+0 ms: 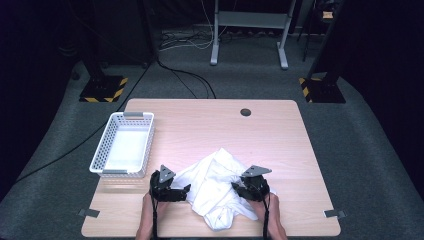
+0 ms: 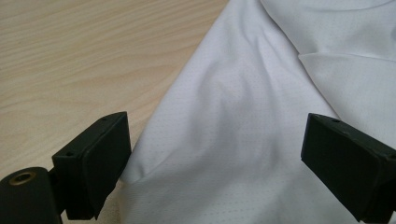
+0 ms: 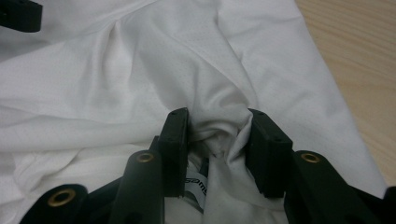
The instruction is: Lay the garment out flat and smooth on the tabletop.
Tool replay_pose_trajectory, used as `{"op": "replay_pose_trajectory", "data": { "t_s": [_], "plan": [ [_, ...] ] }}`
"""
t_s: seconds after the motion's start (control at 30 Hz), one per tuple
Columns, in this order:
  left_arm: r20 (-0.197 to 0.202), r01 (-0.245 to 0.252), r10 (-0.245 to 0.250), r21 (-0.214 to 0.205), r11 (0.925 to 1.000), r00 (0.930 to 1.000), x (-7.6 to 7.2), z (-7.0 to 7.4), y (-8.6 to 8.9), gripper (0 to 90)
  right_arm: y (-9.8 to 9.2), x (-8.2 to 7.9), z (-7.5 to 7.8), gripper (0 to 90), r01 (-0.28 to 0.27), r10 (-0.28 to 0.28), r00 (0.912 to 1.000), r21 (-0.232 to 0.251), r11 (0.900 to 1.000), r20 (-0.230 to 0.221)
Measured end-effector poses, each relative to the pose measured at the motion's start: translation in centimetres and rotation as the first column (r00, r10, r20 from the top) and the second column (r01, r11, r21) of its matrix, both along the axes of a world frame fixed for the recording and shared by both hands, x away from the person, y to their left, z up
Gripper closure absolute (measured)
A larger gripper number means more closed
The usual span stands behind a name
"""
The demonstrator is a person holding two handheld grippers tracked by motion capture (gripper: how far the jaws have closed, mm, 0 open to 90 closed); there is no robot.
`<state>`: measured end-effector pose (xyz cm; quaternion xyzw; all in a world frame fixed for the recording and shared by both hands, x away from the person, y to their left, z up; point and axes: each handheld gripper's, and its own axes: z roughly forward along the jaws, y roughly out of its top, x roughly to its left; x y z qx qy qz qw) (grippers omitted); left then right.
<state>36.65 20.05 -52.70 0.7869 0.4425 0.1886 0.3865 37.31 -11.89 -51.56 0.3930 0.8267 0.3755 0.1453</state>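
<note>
Fabric, white and finely perforated, lies bunched in a loose heap on the near middle of the wooden surface (image 1: 210,117); this garment (image 1: 216,187) sits between the two claws, well apart from the empty white basket (image 1: 123,145) at the far left; it looks like a light sports shirt, creased into soft ridges, with a small printed label showing in the right gripper view. The left claw (image 1: 187,188) rests at the garment's left edge with its jaws spread wide and nothing pinched; in the left gripper view the cloth's sloping edge runs between them, touching neither pad firmly, which suggests it is lined up to take that edge. The right claw (image 3: 217,140) stands partly open with a gathered fold of the shirt bulging between its pads (image 3: 175,140); the fold fills the gap and brushes both pads, yet I judge it loosely cradled rather than clamped. Both hands come in low from the near edge, probably so that each claw can catch one side and spread or fold the shirt.
</note>
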Motion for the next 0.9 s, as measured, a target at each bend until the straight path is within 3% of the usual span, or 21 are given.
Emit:
{"op": "replay_pose_trajectory", "data": {
  "t_s": [0.1,0.2,0.33,0.47,0.53,0.6,0.63,0.7,0.77,0.8,0.9],
  "plan": [
    [-0.023,0.006,-0.004,0.070,0.9975,0.9997,0.2,-0.1,-0.7,8.2,-0.1,-0.7,0.3,65.7,-0.003,0.003,0.9999,-0.019,0.9998,0.013],
    [-0.026,0.006,-0.004,0.068,0.9977,0.9996,0.3,-0.2,-0.7,7.9,-0.3,-0.8,0.8,75.0,-0.013,0.013,0.9993,0.000,0.9999,0.034],
    [-0.031,0.000,0.002,0.067,0.9978,0.9995,0.3,-0.2,-0.7,7.7,-0.4,-0.4,1.3,80.5,-0.022,0.024,0.9989,-0.052,0.9984,0.041],
    [-0.031,0.000,0.002,0.066,0.9979,0.9995,0.3,-0.2,-0.7,7.7,-2.1,0.5,3.1,80.7,0.050,-0.046,0.9954,-0.046,0.9977,0.084],
    [-0.033,-0.001,0.003,0.063,0.9980,0.9995,0.4,-0.2,-0.7,7.7,-3.2,1.5,3.3,76.1,0.102,-0.100,0.9932,-0.039,0.9940,0.059],
    [-0.034,-0.001,0.003,0.063,0.9980,0.9994,0.4,-0.2,-0.7,7.7,-3.6,2.4,2.7,60.3,0.131,-0.132,0.9913,-0.068,0.9890,-0.006],
    [-0.034,-0.001,0.003,0.063,0.9980,0.9994,0.4,-0.2,-0.7,7.7,-3.7,2.3,2.6,56.1,0.140,-0.141,0.9899,-0.074,0.9873,-0.006],
    [-0.033,-0.002,0.004,0.063,0.9980,0.9995,0.3,-0.2,-0.7,7.7,-3.8,1.5,3.2,46.6,0.154,-0.152,0.9875,-0.049,0.9868,0.041],
    [-0.033,-0.004,0.006,0.063,0.9980,0.9994,0.4,-0.2,-0.7,7.7,-3.5,0.5,4.1,43.5,0.120,-0.121,0.9897,0.016,0.9926,0.076],
    [-0.035,-0.005,0.007,0.064,0.9979,0.9994,0.4,-0.2,-0.7,7.7,-2.9,0.1,4.4,41.5,0.092,-0.094,0.9922,0.025,0.9954,0.082],
    [-0.031,-0.005,0.007,0.065,0.9979,0.9995,0.3,-0.2,-0.7,7.7,-0.1,-0.4,3.7,37.4,-0.024,0.025,0.9994,-0.030,0.9993,0.024]
  ]
}}
